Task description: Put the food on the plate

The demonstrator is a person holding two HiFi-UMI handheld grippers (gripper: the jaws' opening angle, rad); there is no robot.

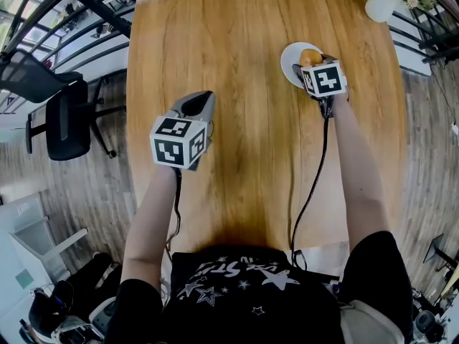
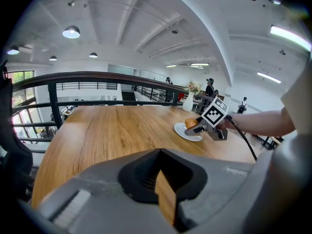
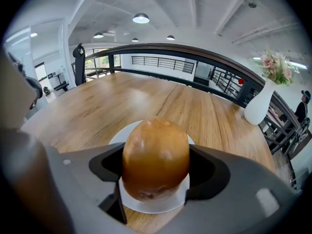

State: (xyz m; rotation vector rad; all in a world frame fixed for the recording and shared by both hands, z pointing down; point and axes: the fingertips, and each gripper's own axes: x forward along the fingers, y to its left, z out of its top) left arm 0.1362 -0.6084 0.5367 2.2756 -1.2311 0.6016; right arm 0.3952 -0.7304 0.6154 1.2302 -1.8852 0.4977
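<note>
placing step: my right gripper (image 3: 156, 167) clamps the bread roll (image 3: 155, 150) over the white plate (image 3: 117, 136), upper right in head view; left gripper (image 2: 161, 179) closed, empty. next i'd lower gently, release.

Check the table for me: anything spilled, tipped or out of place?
Nothing stands out. The right hand-held gripper holds the bun over the white plate, the vase stands upright, and the table shows no spill.
</note>
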